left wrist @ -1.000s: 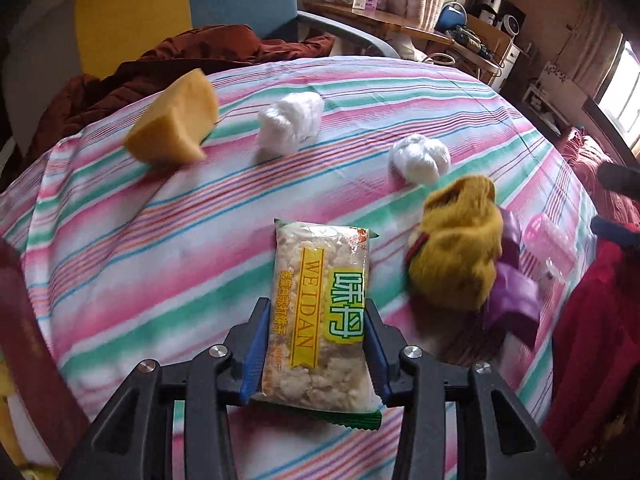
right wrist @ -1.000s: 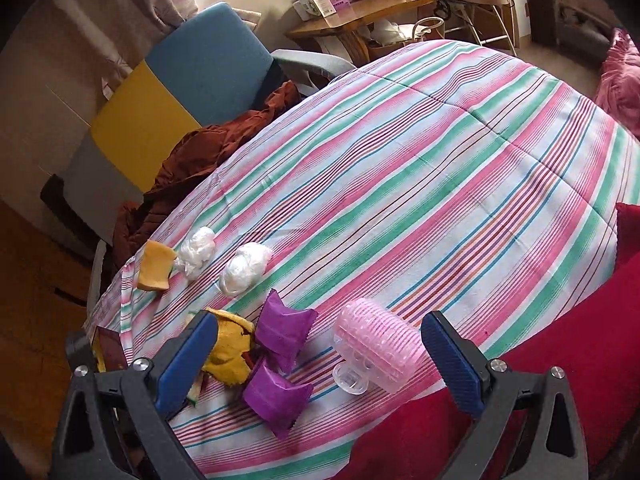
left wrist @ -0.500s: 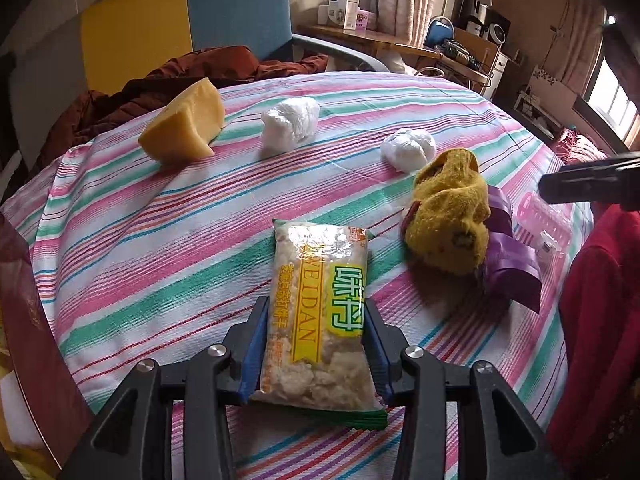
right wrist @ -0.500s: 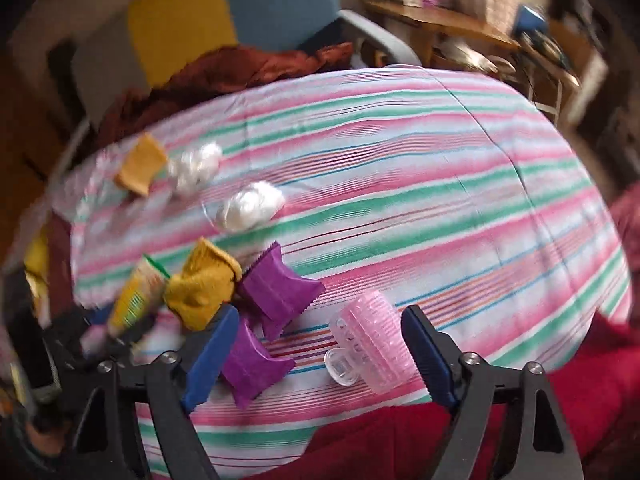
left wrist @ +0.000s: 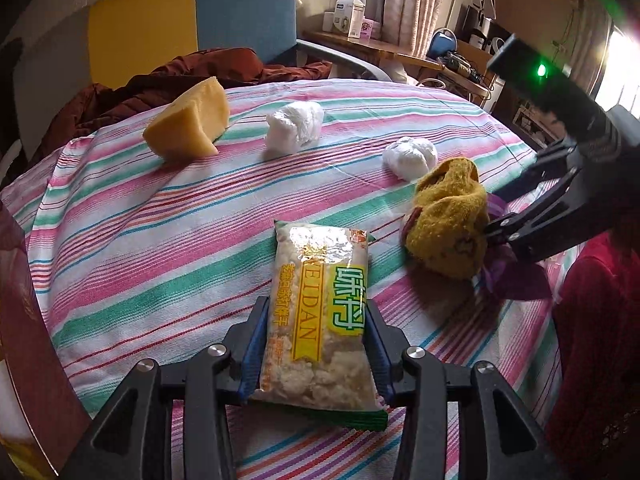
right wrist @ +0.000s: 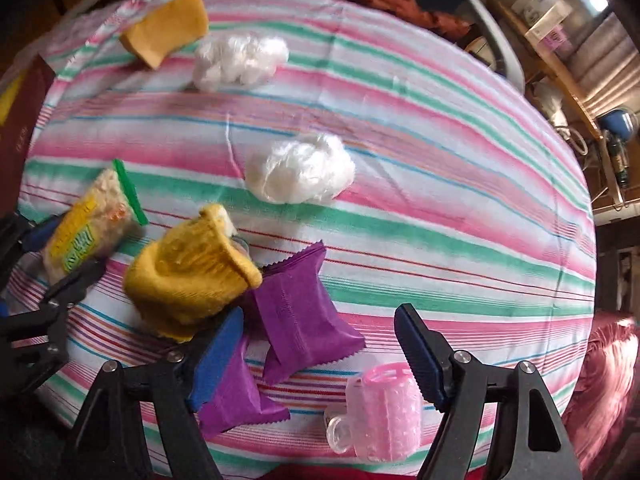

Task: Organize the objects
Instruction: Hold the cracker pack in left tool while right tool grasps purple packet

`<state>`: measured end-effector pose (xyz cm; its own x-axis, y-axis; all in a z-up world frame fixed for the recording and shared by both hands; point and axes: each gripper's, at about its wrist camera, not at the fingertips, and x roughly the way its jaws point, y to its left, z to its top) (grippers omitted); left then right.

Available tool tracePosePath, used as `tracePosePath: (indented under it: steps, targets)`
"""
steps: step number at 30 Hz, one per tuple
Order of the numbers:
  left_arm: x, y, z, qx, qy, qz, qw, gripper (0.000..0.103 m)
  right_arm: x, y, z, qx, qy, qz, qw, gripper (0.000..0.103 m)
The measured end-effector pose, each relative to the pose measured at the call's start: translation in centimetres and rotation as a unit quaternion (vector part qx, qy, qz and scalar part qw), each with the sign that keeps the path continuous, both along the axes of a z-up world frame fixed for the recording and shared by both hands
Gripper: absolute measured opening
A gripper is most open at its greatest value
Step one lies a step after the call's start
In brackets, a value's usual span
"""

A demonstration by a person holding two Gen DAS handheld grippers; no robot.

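Striped pink-and-green bedspread (left wrist: 168, 216) carries everything. Left gripper (left wrist: 316, 344) clamps the light, crinkly clear-plastic snack packet (left wrist: 320, 320) by its sides; right gripper (right wrist: 316, 344), closing, straddles a slippery purple foil sachet (right wrist: 300, 312), not yet pinched.

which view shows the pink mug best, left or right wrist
The right wrist view. The pink mug lies whole on the striped cloth, handle and ribbed body clear, under the right gripper, whose jaws are closing without touching it. In the left wrist view I cannot find it; the right gripper's body covers that spot.
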<state>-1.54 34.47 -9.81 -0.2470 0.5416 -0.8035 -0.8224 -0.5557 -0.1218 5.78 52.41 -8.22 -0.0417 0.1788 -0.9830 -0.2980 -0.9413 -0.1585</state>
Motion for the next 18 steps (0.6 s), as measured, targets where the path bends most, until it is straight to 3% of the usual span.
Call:
tracePosePath:
  steps: [2,3,11,15,18]
  targets:
    - [0.0,0.0,0.0,0.001,0.002,0.000,1.0000,0.046,0.4,0.2,-0.1,-0.012,0.009,-0.004,1.000,0.044]
    - [0.1,0.1,0.0,0.000,0.004,0.000,1.0000,0.046,0.7,0.4,0.4,0.000,0.017,-0.010,1.000,0.040]
    - [0.2,0.3,0.2,-0.010,0.011,-0.003,0.9999,0.044,4.6,2.0,4.8,0.019,0.100,-0.067,0.993,0.039]
    - [0.3,-0.8,1.1,-0.004,-0.010,0.007,0.9999,0.044,5.8,0.6,7.8,0.018,0.153,-0.077,0.985,0.039]
    - [1.1,-2.2,2.7,0.009,0.000,0.008,0.9999,0.044,5.9,-1.1,9.5,0.010,0.189,-0.081,0.979,0.039]
